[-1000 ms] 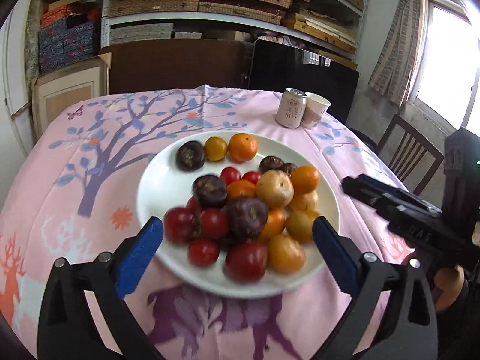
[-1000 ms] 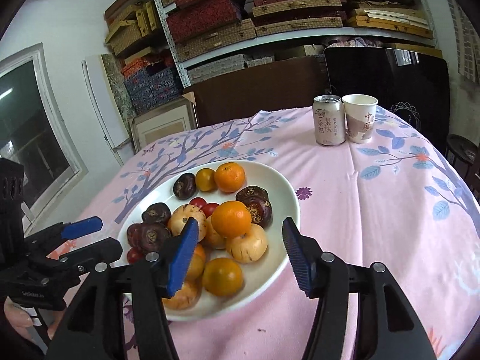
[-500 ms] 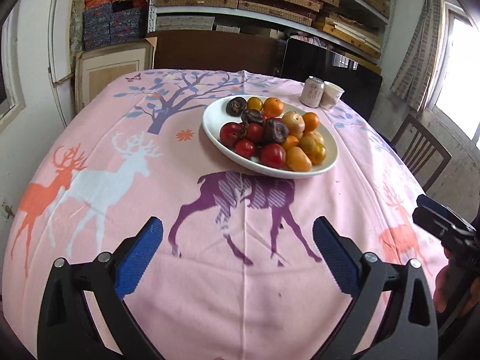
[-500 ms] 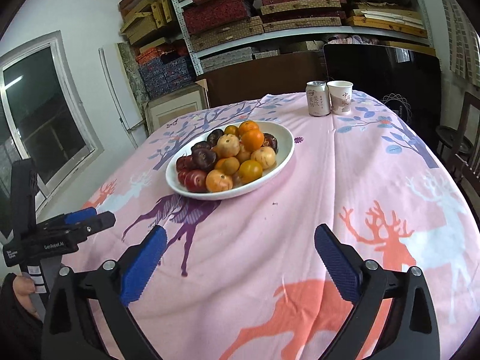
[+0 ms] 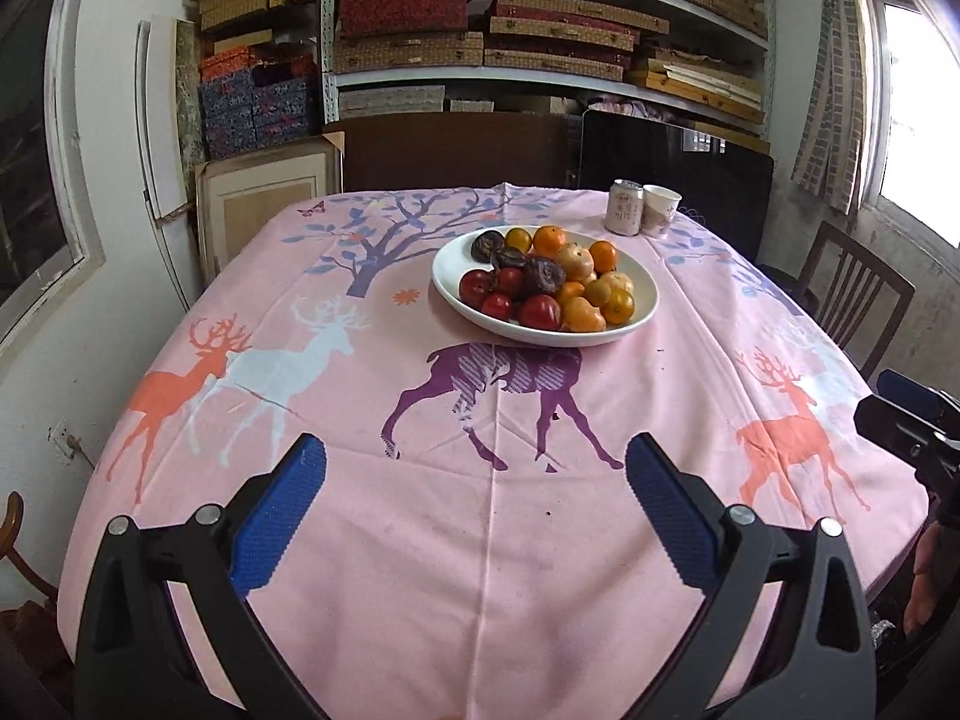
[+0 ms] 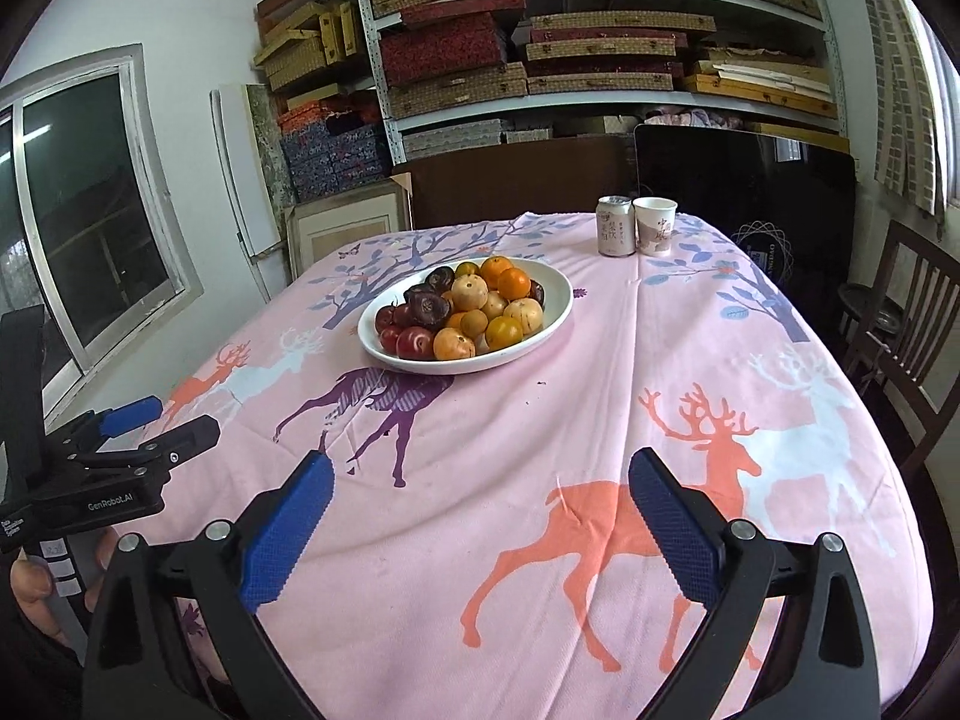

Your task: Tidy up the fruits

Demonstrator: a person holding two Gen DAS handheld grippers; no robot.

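Pink deer-print bench (image 5: pixel 480 540); white plate (image 5: pixel 645 306) of fruits (image 5: pixel 543 288) at 12 o'clock; can (image 6: pixel 615 227), cup (image 6: pixel 654 227) beyond. Left tool (image 5: pixel 477 507), right tool (image 6: pixel 480 510) both released, empty.

Right gripper (image 6: pixel 477 519) seen at bottom, blue pads (image 6: pixel 287 531) spread wide, nothing held between them. Pink deer-print tablecloth (image 6: pixel 600 420) spread beneath. White plate (image 6: pixel 555 303) piled with fruits (image 6: pixel 465 312) set well beyond fingertips. Can (image 6: pixel 615 226) and paper cup (image 6: pixel 654 227) placed touching, behind plate. Left gripper (image 6: pixel 159 426) seen at left edge, held by hand (image 6: pixel 36 594).
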